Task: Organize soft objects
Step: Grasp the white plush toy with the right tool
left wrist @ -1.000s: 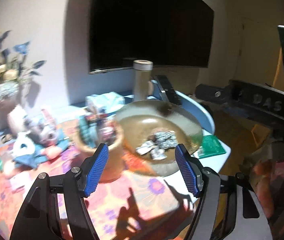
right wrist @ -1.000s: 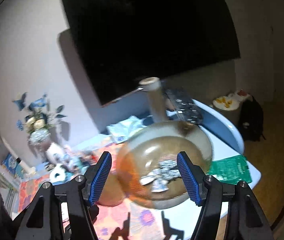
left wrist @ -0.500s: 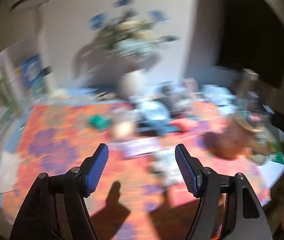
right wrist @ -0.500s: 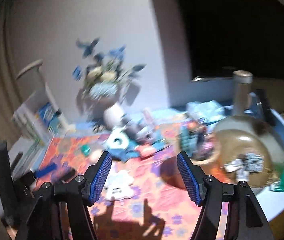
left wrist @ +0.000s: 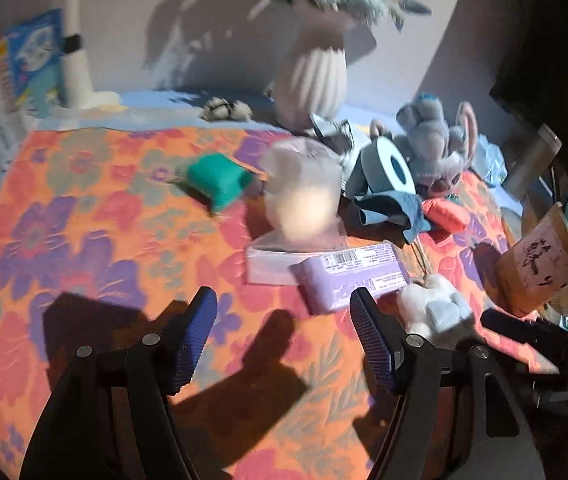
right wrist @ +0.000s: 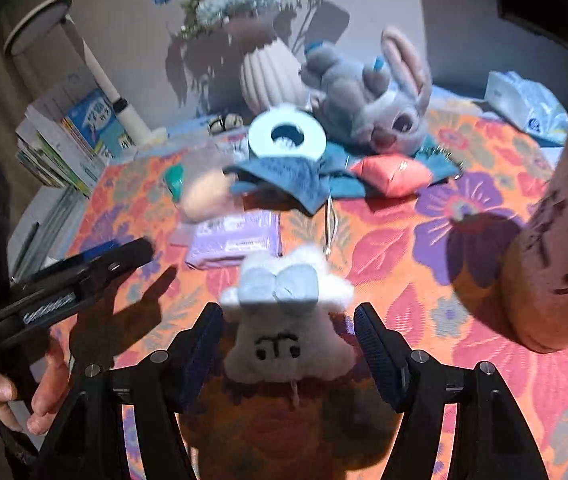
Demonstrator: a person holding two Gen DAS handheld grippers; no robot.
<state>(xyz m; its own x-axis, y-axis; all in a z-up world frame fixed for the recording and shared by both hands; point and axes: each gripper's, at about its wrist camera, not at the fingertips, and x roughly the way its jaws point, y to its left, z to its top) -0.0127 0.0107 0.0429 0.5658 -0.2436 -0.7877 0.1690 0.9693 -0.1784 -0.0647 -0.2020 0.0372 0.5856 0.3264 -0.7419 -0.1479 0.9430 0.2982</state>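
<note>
Small white plush toy with pale-blue top point(right wrist: 284, 316) lying flat on the orange floral-clothed bench point(right wrist: 424, 280), long axis running away, stitched face nearest. Right gripper point(right wrist: 288, 344) fingers spread either side, not touching. Left gripper point(left wrist: 284, 336) fingers spread, holding nothing, over bare cloth.

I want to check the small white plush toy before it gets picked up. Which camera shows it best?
The right wrist view: the white plush toy lies centred, facing the camera. The left wrist view shows it only blurred, off to the right.
</note>
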